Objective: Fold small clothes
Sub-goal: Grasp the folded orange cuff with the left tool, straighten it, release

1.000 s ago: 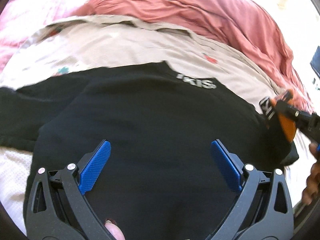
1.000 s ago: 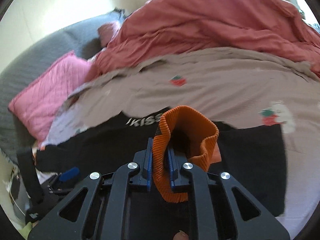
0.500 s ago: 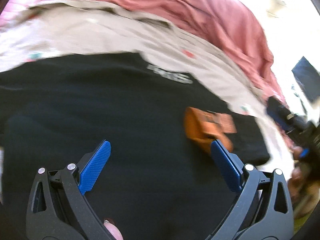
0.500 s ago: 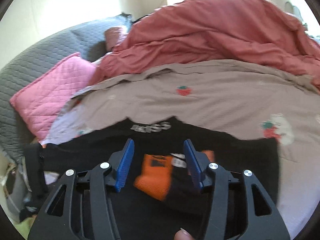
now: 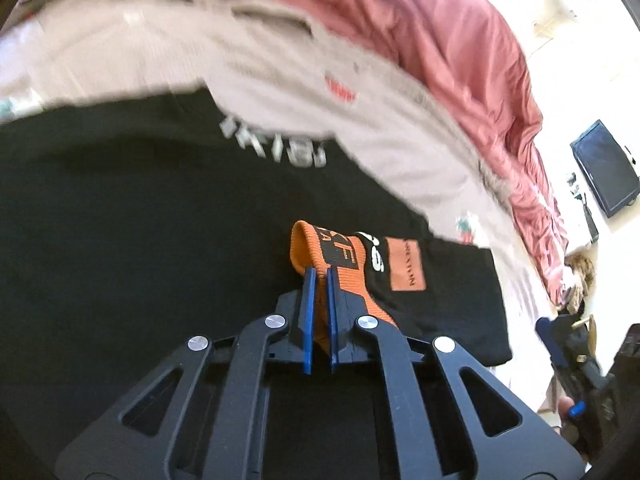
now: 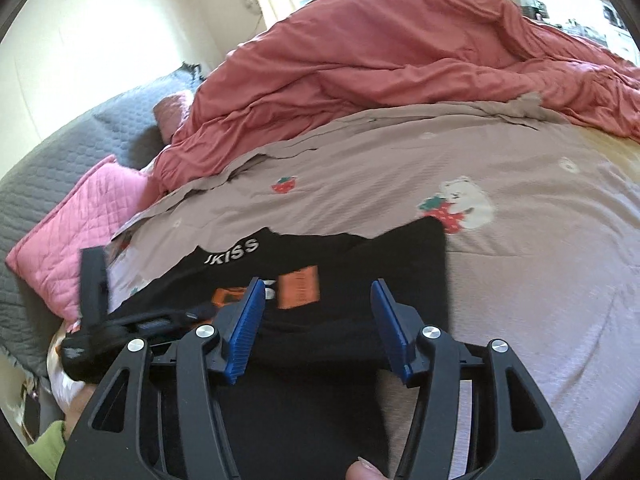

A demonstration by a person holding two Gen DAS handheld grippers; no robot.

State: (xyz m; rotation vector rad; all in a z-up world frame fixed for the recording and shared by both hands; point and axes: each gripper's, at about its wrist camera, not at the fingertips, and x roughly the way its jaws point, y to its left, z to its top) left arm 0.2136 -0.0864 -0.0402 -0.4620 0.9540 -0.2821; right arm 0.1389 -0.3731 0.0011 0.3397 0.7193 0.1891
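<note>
Since our left gripper (image 5: 319, 272) is clenched on the ribbed cuff of the orange-and-black knit sock (image 5: 352, 258), lying on the black printed T-shirt (image 5: 140, 248), we should draw it over evenly. Our right gripper (image 6: 318, 290) hangs released above. The rumpled pink duvet (image 6: 380, 64) lies well apart; only the T-shirt could snag.

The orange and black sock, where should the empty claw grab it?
Probably the black toe end of the sock, coming from the right: it lies flat on the black shirt, while the left claw pinches the orange cuff and the right claw is open.
</note>
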